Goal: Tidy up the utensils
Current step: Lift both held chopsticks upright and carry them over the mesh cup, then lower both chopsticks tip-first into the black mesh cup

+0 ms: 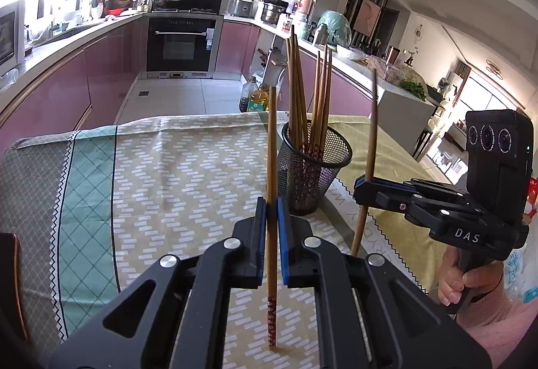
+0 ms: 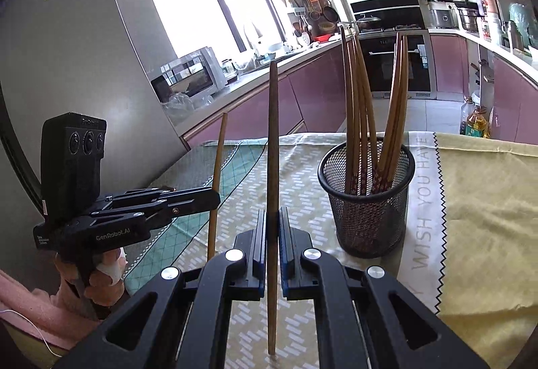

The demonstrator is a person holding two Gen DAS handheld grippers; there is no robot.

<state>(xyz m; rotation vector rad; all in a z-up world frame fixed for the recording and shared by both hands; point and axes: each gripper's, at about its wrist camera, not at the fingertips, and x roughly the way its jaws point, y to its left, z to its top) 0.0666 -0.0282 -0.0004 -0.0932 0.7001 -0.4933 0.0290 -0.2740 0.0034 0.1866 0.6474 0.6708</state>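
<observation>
- My left gripper (image 1: 271, 204) is clamped on one wooden chopstick (image 1: 271, 167), its blue pads pressed against the shaft about midway; the stick stands nearly upright, red-patterned end down, close over the cloth.
- My right gripper (image 2: 272, 217) is likewise closed tight on a second chopstick (image 2: 272, 150), also upright, its thin end pointing down at the tablecloth (image 2: 487, 200).
- The black mesh cup (image 1: 314, 174) stands just beyond and to the right of my left gripper, and in the right wrist view it sits ahead and to the right of the held stick. Neither held stick touches it.
- The cup is round, of fine wire mesh with a solid rim, and holds a bundle of chopsticks (image 2: 359, 106) leaning in two fans, patterned ends down.
- The held sticks are smooth brown wood, slender and tapered; the gripper frames are matte black with silver rivets.
- The tablecloth is patchwork: teal lattice, a beige brick print, a plain yellow panel with a zigzag edge.
- Only the left wrist view shows the flowered end of my left stick and my right hand (image 1: 467, 281) around its handle; only the right wrist view shows the printed words "WISH YOU HAVE", the window (image 2: 201, 5) and my left hand (image 2: 101, 281).
</observation>
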